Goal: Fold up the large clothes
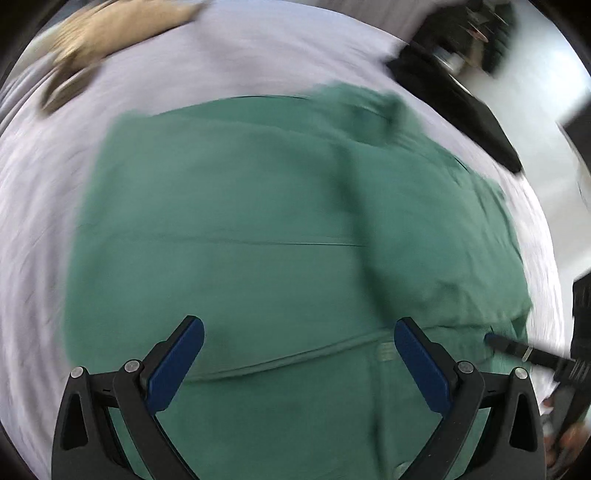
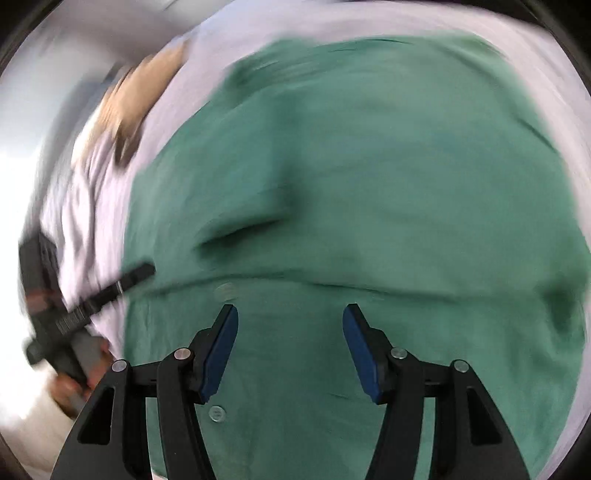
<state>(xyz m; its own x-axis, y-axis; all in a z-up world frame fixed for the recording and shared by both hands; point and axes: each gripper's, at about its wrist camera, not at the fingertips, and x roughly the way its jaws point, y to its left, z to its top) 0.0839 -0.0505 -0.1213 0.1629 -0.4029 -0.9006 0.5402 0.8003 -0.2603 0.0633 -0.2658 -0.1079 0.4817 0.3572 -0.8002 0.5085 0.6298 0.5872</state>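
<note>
Both your grippers, left (image 1: 299,350) and right (image 2: 290,332), hover jaws spread and empty over the shirt (image 1: 258,221), its button edge below the right.

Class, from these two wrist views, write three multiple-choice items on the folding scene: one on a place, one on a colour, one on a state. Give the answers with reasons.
1. Where does the tan garment lie?
A. On the green shirt
B. On the white sheet, beyond the shirt
C. Between the left gripper's jaws

2. What colour is the shirt being folded?
A. Green
B. Red
C. Black

3. How do the right gripper jaws stand?
A. Shut on a sleeve
B. Shut on the tan garment
C. Open above the shirt, gripping nothing

Answers: B, it rests on the sheet past the shirt's far edge; A, green fabric fills both views; C, a clear gap shows between the blue pads.
</note>
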